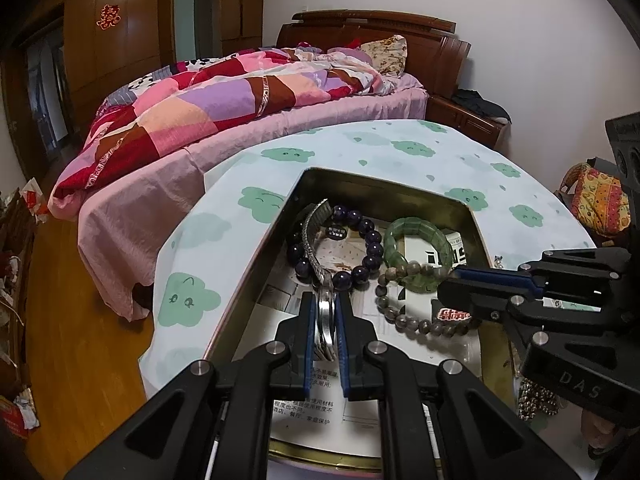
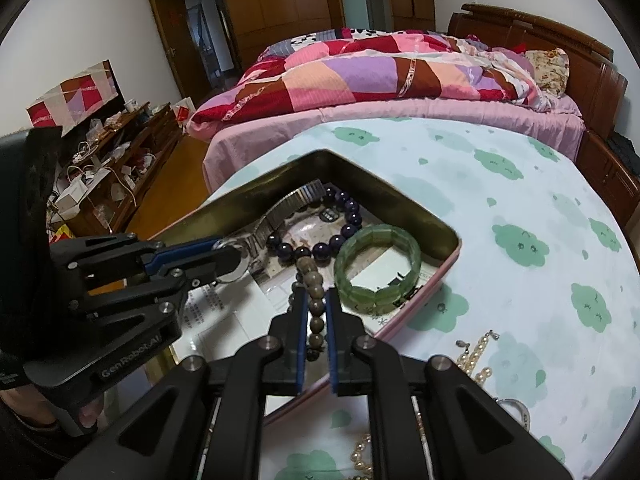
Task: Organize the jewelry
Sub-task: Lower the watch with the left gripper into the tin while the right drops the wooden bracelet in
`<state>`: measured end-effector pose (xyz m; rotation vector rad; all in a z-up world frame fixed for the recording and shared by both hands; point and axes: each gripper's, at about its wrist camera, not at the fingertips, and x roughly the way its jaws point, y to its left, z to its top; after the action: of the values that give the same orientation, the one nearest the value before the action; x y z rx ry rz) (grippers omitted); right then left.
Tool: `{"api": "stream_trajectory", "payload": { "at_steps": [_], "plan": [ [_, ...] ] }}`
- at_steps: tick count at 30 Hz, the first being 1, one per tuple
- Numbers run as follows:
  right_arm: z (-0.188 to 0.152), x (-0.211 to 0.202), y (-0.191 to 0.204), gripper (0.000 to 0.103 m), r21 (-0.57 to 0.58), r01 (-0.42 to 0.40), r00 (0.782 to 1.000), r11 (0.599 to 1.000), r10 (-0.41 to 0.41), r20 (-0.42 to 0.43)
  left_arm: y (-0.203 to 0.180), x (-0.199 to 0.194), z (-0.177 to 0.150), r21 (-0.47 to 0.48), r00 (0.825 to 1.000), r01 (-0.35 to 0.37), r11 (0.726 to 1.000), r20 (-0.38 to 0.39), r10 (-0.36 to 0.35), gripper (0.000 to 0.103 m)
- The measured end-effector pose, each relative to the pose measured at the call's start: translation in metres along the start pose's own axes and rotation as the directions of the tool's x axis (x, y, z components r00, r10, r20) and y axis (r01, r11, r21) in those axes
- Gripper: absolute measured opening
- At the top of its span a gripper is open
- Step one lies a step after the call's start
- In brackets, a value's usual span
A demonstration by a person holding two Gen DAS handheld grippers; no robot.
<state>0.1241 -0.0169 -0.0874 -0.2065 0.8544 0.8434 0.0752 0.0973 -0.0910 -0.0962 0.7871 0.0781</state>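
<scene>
A bed (image 1: 248, 92) with a patchwork quilt fills the background, a dark wooden wardrobe (image 2: 288, 4) with a red paper-cut character behind it. In front, a cloth printed with green clouds (image 1: 240, 248) covers a table, and an open metal tin (image 1: 360, 188) sits on it.

Inside the tin lie a dark purple bead bracelet (image 1: 370, 240), a green stone bangle (image 1: 420, 248), a grey-brown bead bracelet (image 1: 404, 316) and a metal-band watch (image 1: 316, 228).

The left gripper (image 1: 327, 316) has its fingers clamped on the watch case, the band stretching straight ahead, away from the fingertips, toward the tin's far corner. The right gripper (image 2: 316, 312) has the grey-brown bead bracelet between its fingers, the strand running forward along them; the pads look barely apart, perhaps just off the beads.

Pearl strands (image 2: 476, 356) lie on the cloth outside the tin, nearer the right gripper.

Readable writing: "GenRobot.AI" and "DAS" on the gripper bodies; Chinese print on paper lining the tin, too small to read.
</scene>
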Motion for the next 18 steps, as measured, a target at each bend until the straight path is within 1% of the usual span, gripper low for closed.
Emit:
{"api": "stream_trajectory", "payload": {
  "at_steps": [1, 2, 3, 4, 5, 6, 7, 9, 10, 11, 12, 16, 18],
  "plan": [
    [0.0, 0.0, -0.001, 0.019, 0.003, -0.002, 1.0, 1.0, 0.002, 0.001, 0.0, -0.002, 0.001, 0.002, 1.0, 0.003, 1.0, 0.008, -0.003, 0.009],
    [-0.001, 0.0, -0.001, 0.025, 0.007, -0.005, 1.0, 1.0, 0.005, 0.005, -0.001, -0.004, 0.002, 0.005, 1.0, 0.004, 1.0, 0.011, -0.004, 0.01],
    [-0.001, -0.001, -0.003, 0.033, 0.011, -0.004, 1.0, 1.0, 0.004, 0.008, -0.001, -0.006, 0.003, 0.006, 1.0, -0.003, 1.0, 0.015, 0.003, 0.011],
    [-0.001, -0.002, -0.003, 0.035, 0.014, -0.004, 1.0, 1.0, 0.004, 0.016, -0.001, -0.009, 0.004, 0.005, 1.0, -0.006, 1.0, 0.023, 0.006, 0.013],
    [-0.001, -0.004, -0.004, 0.041, 0.017, -0.005, 1.0, 1.0, 0.005, 0.023, -0.001, -0.011, 0.004, 0.006, 1.0, -0.001, 1.0, 0.03, 0.001, 0.019],
    [0.0, -0.006, -0.004, 0.044, 0.018, -0.002, 1.0, 1.0, 0.002, 0.028, -0.002, -0.013, 0.005, 0.008, 0.999, 0.003, 1.0, 0.039, -0.003, 0.03],
    [0.0, -0.008, -0.004, 0.044, 0.02, 0.003, 0.999, 1.0, -0.003, 0.034, -0.002, -0.015, 0.006, 0.008, 0.999, -0.002, 1.0, 0.045, 0.002, 0.035],
    [-0.001, -0.013, -0.006, 0.046, 0.025, 0.004, 0.999, 1.0, -0.005, 0.04, -0.003, -0.02, 0.007, 0.005, 0.998, -0.014, 1.0, 0.066, 0.014, 0.057],
    [-0.001, -0.015, -0.008, 0.048, 0.028, 0.005, 0.999, 1.0, -0.007, 0.044, -0.003, -0.021, 0.007, 0.005, 0.997, -0.018, 1.0, 0.072, 0.018, 0.061],
    [-0.002, -0.018, -0.01, 0.052, 0.033, 0.011, 0.999, 0.999, -0.013, 0.05, -0.003, -0.022, 0.008, 0.003, 0.997, -0.025, 1.0, 0.078, 0.024, 0.063],
    [-0.003, -0.022, -0.013, 0.055, 0.041, 0.019, 0.998, 0.999, -0.021, 0.057, -0.003, -0.023, 0.008, -0.001, 0.997, -0.023, 1.0, 0.079, 0.023, 0.063],
    [-0.009, -0.034, -0.025, 0.056, 0.072, 0.034, 0.997, 0.997, -0.039, 0.069, -0.004, -0.025, 0.008, -0.004, 0.997, -0.017, 1.0, 0.078, 0.017, 0.063],
    [-0.012, -0.039, -0.031, 0.058, 0.086, 0.046, 0.996, 0.995, -0.052, 0.07, -0.006, -0.025, 0.007, -0.002, 0.997, -0.016, 1.0, 0.073, 0.016, 0.063]
  ]
}}
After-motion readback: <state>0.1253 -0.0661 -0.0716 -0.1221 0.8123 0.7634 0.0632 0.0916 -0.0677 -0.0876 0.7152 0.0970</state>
